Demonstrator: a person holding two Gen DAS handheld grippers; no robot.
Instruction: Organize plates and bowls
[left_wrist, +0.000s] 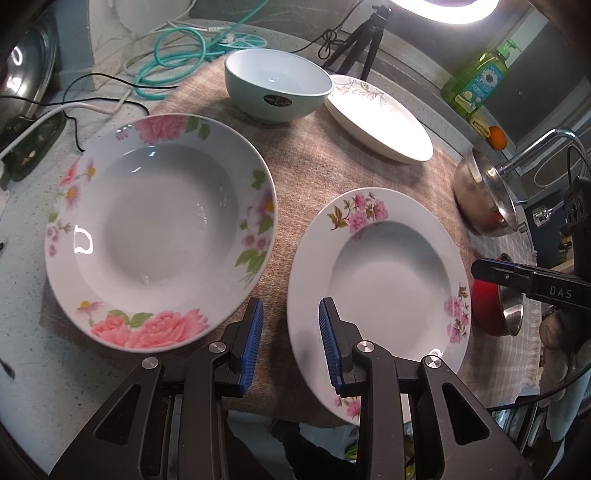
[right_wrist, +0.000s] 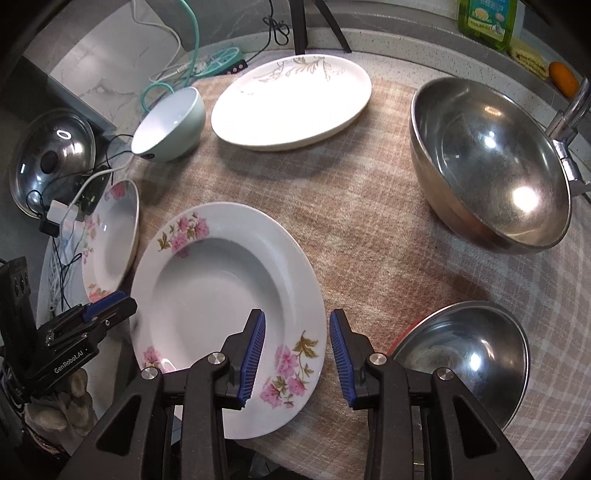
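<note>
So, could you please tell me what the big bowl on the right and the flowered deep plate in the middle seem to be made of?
Big bowl: metal, probably stainless steel, with mirror-like reflections and a brushed inside. Flowered deep plate: glazed white ceramic, perhaps porcelain, with sharp glossy highlights and printed pink flowers on its rim.

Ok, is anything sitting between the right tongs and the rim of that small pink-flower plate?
Nothing visible. The right tongs hang open over the near rim of the small pink-flower plate, with only bare cloth in the gap between their pads. The small steel bowl sits off to their right, clear of the plate.
</note>
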